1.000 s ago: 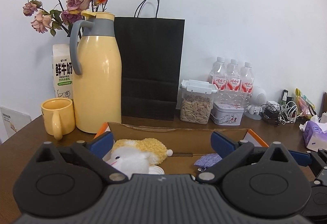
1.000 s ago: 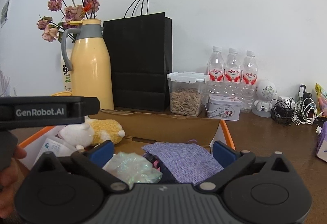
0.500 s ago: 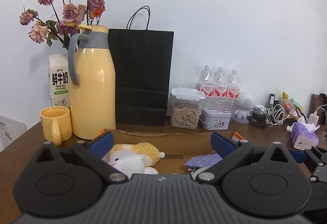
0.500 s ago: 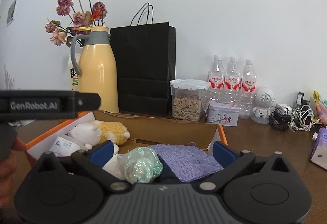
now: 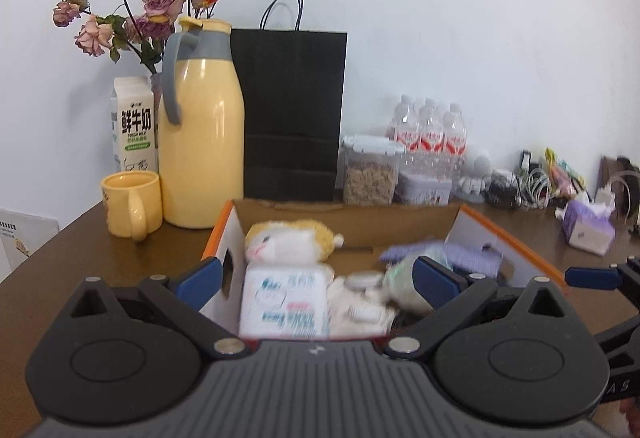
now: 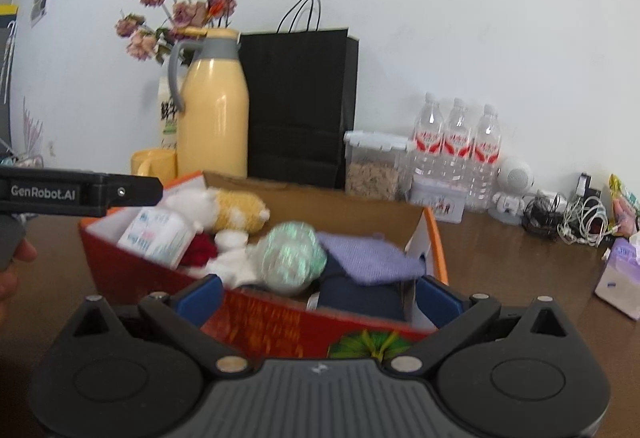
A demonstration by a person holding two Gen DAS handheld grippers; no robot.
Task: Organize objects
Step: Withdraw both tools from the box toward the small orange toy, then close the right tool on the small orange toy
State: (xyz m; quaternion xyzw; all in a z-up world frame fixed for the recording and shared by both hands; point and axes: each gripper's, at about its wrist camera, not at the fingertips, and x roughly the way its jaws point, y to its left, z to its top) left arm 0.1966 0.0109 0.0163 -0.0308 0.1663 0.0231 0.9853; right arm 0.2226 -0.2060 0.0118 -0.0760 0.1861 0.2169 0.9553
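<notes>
Box (image 5: pixel 516 246), open cardboard with orange rims, sits on the brown table (image 5: pixel 100 262) in front of me, crammed with soft, light things. From left to right: a tissue pack (image 5: pixel 284 302), a plush toy (image 5: pixel 292 244), a shiny green ball (image 6: pixel 294 254), a purple cloth (image 6: pixel 368 258). My left claw (image 5: pixel 316 278) and right claw (image 6: pixel 318 296) both hover spread wide, holding nothing. The plush should squash easily; I judge its middle the safest place to pinch.

The box (image 6: pixel 280 322) was red outside with orange rims; inside lay a yellow-and-white plush toy (image 6: pixel 224 208), an iridescent green bundle (image 6: pixel 294 252) and a lilac cloth (image 6: pixel 372 258). The desk (image 5: pixel 120 254) was dark brown.
</notes>
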